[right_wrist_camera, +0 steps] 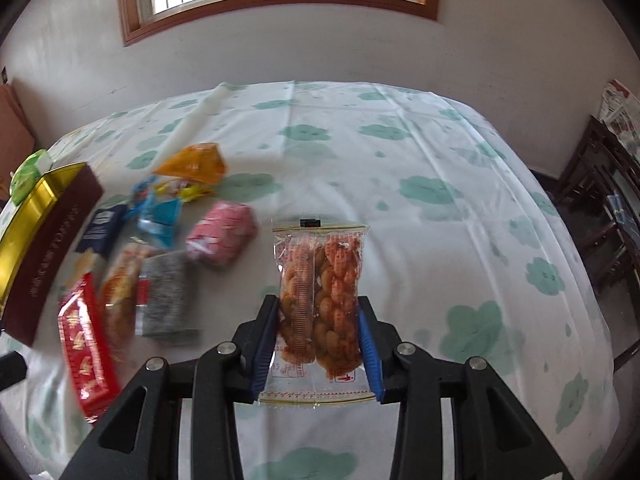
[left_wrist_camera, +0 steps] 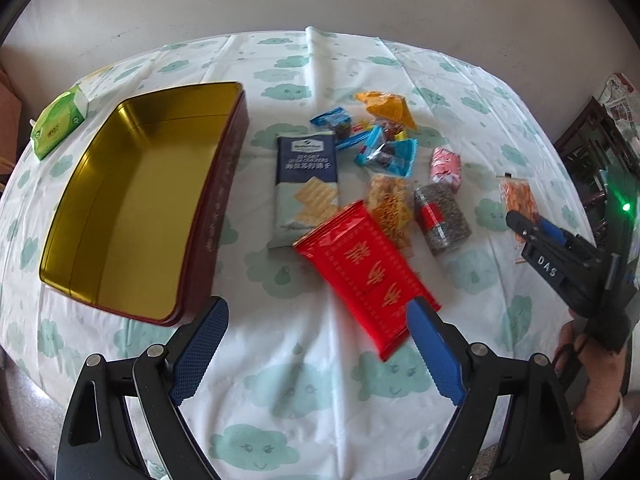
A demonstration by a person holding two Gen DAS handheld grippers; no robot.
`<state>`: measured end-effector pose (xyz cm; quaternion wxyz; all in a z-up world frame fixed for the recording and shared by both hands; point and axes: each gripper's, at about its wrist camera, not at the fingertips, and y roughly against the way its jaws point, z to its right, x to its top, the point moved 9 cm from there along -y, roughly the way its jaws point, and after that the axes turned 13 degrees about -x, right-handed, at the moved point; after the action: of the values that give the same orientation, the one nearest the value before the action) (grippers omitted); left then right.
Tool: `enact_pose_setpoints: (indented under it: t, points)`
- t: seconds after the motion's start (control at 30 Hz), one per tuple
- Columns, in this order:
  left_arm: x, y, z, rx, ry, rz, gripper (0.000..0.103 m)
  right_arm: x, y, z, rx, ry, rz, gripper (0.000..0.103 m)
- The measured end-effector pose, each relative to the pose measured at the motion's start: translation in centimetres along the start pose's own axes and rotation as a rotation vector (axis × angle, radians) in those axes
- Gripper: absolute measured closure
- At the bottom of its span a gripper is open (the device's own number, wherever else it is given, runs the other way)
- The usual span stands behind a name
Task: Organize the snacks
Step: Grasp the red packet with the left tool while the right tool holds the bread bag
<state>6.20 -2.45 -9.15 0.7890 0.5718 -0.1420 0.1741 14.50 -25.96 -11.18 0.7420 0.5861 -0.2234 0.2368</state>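
An open gold-lined tin box [left_wrist_camera: 132,204] with dark red sides stands on the left of the table; it also shows in the right wrist view [right_wrist_camera: 48,236]. Loose snacks lie to its right: a red packet [left_wrist_camera: 366,276], a blue cracker pack [left_wrist_camera: 306,184], small blue candy bags [left_wrist_camera: 388,152], an orange packet [left_wrist_camera: 386,108], a grey pack [left_wrist_camera: 440,218] and a pink pack [left_wrist_camera: 445,164]. My left gripper [left_wrist_camera: 318,354] is open and empty, just in front of the red packet. My right gripper [right_wrist_camera: 318,346] is shut on a clear bag of fried dough twists [right_wrist_camera: 320,300] at the table's right.
A green tissue pack [left_wrist_camera: 60,120] lies beyond the tin at the far left. The table has a white cloth with green clouds [right_wrist_camera: 420,160]. Dark wooden furniture [right_wrist_camera: 600,184] stands off the right edge. A wall with a window is behind the table.
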Motion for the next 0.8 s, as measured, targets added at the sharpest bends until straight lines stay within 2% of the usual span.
enact_pose_setpoints:
  t: [0.17, 0.57, 0.67, 0.8]
  points:
    - [0.4, -1.3, 1.3, -0.018, 0.029, -0.029, 0.020, -0.6, -1.8, 2.1, -0.008, -0.023, -0.016, 0.065]
    - [0.8, -4.8, 1.3, 0.008, 0.160, -0.069, 0.025, -1.0, -2.1, 2.4, 0.035, -0.050, 0.004, 0.064]
    - [0.6, -5.6, 1.3, 0.018, 0.161, -0.081, 0.026, -1.0, -2.1, 2.3, 0.031, -0.042, 0.012, 0.064]
    - [0.1, -6.2, 1.2, 0.010, 0.144, -0.103, 0.035, -1.1, -2.2, 2.2, 0.024, -0.032, 0.020, 0.064]
